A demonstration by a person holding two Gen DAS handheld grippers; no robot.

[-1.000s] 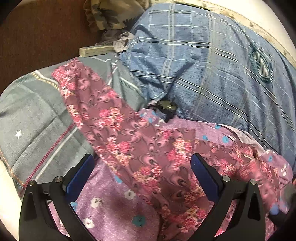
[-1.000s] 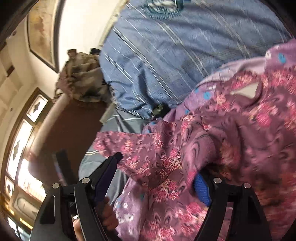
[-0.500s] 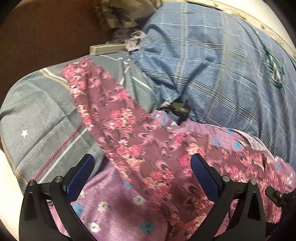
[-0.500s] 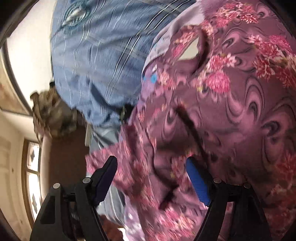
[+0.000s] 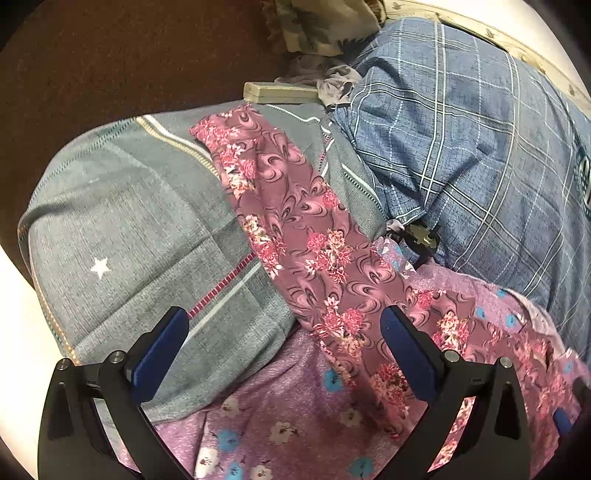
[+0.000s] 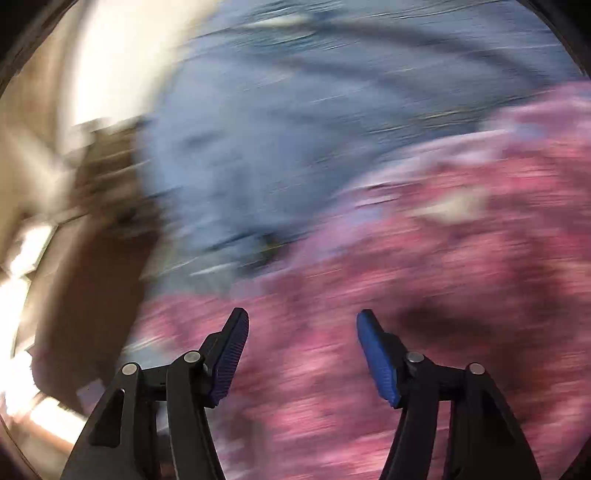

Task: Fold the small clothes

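A maroon floral garment (image 5: 314, 229) lies with one long sleeve stretched up over a grey pillow (image 5: 129, 221), its body bunched at the lower right. My left gripper (image 5: 284, 343) hovers open above the sleeve's lower part, the cloth passing under its right finger (image 5: 406, 347) and the pillow under the left one. The right wrist view is smeared by motion. There my right gripper (image 6: 303, 321) hangs over the pink blur of the garment (image 6: 424, 277), jaws closing, with nothing seen pinched between the pads.
A lilac flowered cloth (image 5: 295, 417) lies under the garment. A blue plaid blanket (image 5: 461, 129) fills the right. Behind are a beige flat box (image 5: 280, 92), crumpled grey cloth (image 5: 336, 83), a camouflage cloth (image 5: 317, 26) and a brown surface (image 5: 110, 55). A small black clip (image 5: 421, 236) sits by the blanket's edge.
The left gripper has slid left, so the sleeve now sits by its right finger and the pillow fills the gap. The right gripper's jaws have narrowed, the cloth is off its right finger, and its view has blurred.
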